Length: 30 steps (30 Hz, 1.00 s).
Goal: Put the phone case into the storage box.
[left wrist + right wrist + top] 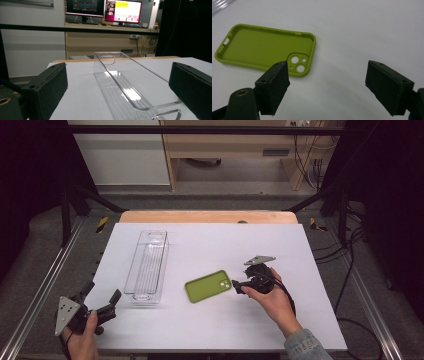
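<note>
Right gripper (239,286) sits just beside the camera-hole end of the green case (208,285) in the high view, jaws apart and nothing between them, the case lying flat and hollow side up on the white table (210,325) near its middle; a clear tray (147,266) lies to the left of the case, apart from it, and the left gripper (102,301) rests spread open at the near left corner, pointed toward the tray. From the left gripper view both black pads stand wide, nothing between them, with the tray (125,82) lying lengthwise ahead, its looped handle nearest. From the right gripper view the case (265,48) lies a little ahead and to the left of the gap, its raised rim and three lens holes plain, the gripper (327,86) holding nothing. The case looks light, thin and rubbery, likely to flex if pinched across its width and likely grippy rather than slick; lying flat, it offers little but its rim. A fair hold would be one pad inside the hollow and one outside, closing on the short end wall by the lens holes, or across the long walls if the jaws span them
</note>
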### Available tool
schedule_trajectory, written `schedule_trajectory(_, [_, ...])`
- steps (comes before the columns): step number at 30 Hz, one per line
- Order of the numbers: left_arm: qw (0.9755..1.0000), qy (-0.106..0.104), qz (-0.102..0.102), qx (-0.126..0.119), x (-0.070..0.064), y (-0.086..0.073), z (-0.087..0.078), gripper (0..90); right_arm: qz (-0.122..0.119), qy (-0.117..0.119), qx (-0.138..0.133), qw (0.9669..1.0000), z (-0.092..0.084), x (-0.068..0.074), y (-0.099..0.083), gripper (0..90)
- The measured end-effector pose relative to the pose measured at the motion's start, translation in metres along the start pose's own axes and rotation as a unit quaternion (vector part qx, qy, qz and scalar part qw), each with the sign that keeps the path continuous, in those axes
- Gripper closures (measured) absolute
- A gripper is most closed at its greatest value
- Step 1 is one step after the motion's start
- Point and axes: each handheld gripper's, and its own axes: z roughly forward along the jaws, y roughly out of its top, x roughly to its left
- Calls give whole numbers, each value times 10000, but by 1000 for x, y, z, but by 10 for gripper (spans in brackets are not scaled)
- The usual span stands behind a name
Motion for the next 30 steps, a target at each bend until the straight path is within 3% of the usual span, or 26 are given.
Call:
schedule_trajectory(4, [9998,-159,93,76,-4,-1,4,15,193,27,125,9997,7,-3,3,237])
schedule_trajectory(9, [9991,-221,310,195,-9,-2,6,15,194,120,199,9995,14,-4,4,293])
schedule_trajectory(30, [9980,-273,441,365,-14,-3,12,14,161,436,347,9983,28,4,14,557])
